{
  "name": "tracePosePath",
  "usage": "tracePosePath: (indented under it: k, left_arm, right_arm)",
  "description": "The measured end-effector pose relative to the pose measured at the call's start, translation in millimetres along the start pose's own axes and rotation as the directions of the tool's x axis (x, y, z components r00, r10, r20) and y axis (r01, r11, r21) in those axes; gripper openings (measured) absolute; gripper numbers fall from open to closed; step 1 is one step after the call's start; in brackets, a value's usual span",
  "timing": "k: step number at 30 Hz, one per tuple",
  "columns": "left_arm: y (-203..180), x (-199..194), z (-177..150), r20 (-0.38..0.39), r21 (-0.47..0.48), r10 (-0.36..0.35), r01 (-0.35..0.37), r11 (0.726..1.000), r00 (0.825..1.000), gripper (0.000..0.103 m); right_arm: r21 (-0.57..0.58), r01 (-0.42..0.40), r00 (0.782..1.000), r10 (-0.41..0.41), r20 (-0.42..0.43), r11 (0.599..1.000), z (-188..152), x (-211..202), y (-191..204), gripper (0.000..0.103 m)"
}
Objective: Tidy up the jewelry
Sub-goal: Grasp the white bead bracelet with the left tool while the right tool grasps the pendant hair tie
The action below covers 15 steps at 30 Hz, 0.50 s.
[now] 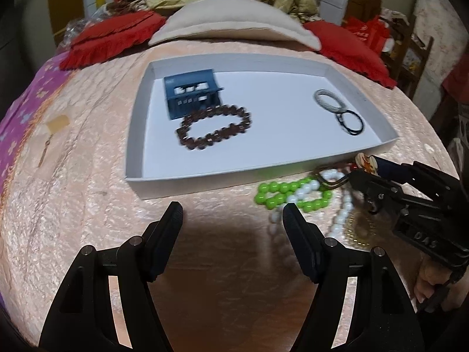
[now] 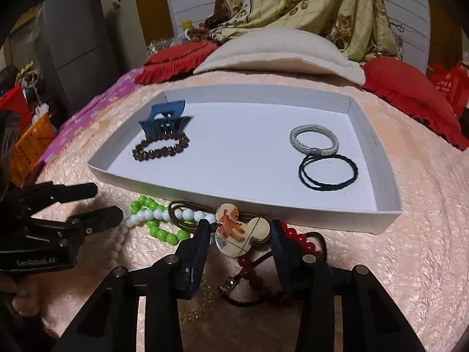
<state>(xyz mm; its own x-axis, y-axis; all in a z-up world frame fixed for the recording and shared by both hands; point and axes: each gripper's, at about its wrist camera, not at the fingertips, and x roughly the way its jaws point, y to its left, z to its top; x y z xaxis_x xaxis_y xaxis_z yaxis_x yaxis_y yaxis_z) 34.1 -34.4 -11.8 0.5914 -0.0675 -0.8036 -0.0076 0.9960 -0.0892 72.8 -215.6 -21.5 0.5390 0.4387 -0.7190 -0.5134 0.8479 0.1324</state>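
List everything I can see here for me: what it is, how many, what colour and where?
tray: one, white, on the pink bedspread
hair claw: one, blue, tray's far left corner
dark bead bracelet: one, brown, in the tray beside the claw
braided hair tie: one, grey, right part of the tray
thin hair tie: one, black, in the tray touching the grey one
green bead bracelet: one, on the bedspread in front of the tray
white bead string: one, lying over the green beads
red bead string: one, on the bedspread near the right tool
mouse-shaped charm: one, cream, between the right tool's fingers
cushions: two, red, behind the tray
left tool: black, open, empty
right tool: black, open around the charm
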Motion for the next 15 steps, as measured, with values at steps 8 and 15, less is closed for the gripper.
tracePosePath:
  k: [8,15]
  left_arm:
    - [-24,10,-3,-0.017,0.090,-0.034,0.036,0.995,0.999,0.071]
    - [-33,15,-7,0.006,0.132,-0.013,0.012,0.991,1.000,0.042]
  right_arm:
    - [0.125,-0.107,0.988,0.091,0.125,0.986,0,-47,-20,0.040]
    - [0.219,-0.174,0.955,0.110,0.274,0.960,-5,-102,-43,0.040]
